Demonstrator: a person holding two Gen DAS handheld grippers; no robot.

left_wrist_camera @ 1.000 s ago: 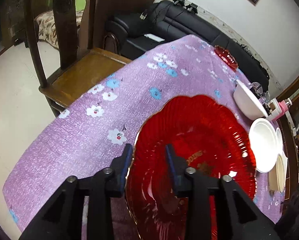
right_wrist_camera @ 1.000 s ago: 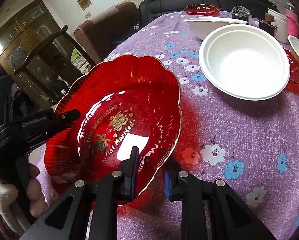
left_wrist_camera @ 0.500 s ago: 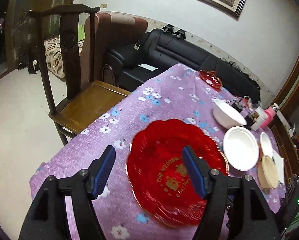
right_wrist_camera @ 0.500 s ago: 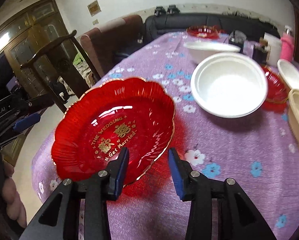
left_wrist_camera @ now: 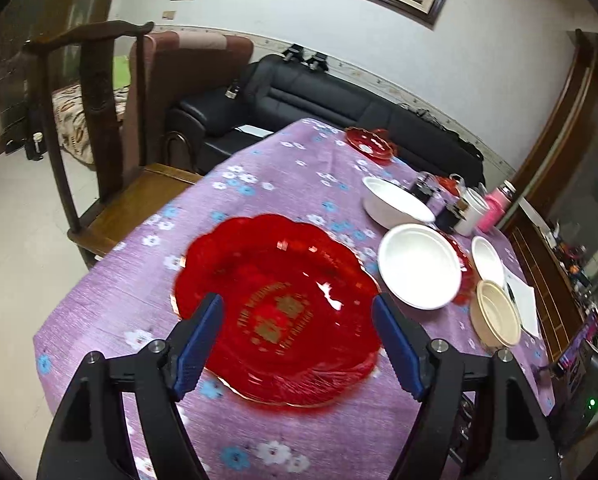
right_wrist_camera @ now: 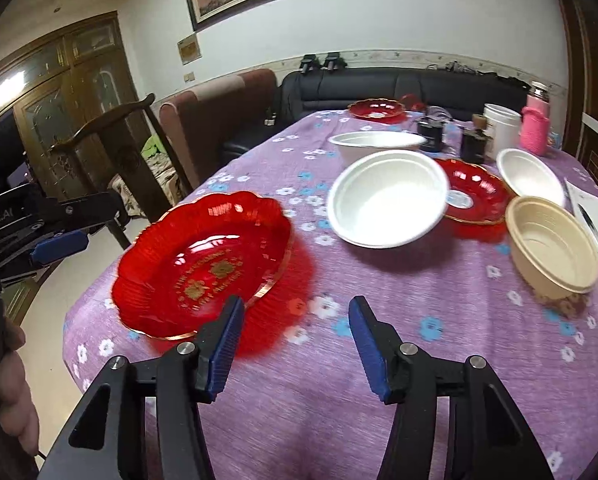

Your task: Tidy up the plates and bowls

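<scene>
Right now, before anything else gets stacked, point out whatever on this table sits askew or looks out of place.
The big white bowl sits tilted, one edge resting on the rim of the small red plate rather than flat on the cloth. The large red plate lies close to the table's corner. I see nothing spilled or broken.

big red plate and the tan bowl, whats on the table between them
In the right wrist view, only the white bowl sits partly between the big red plate and the tan bowl; nearer the camera it is bare flowered tablecloth.
</scene>
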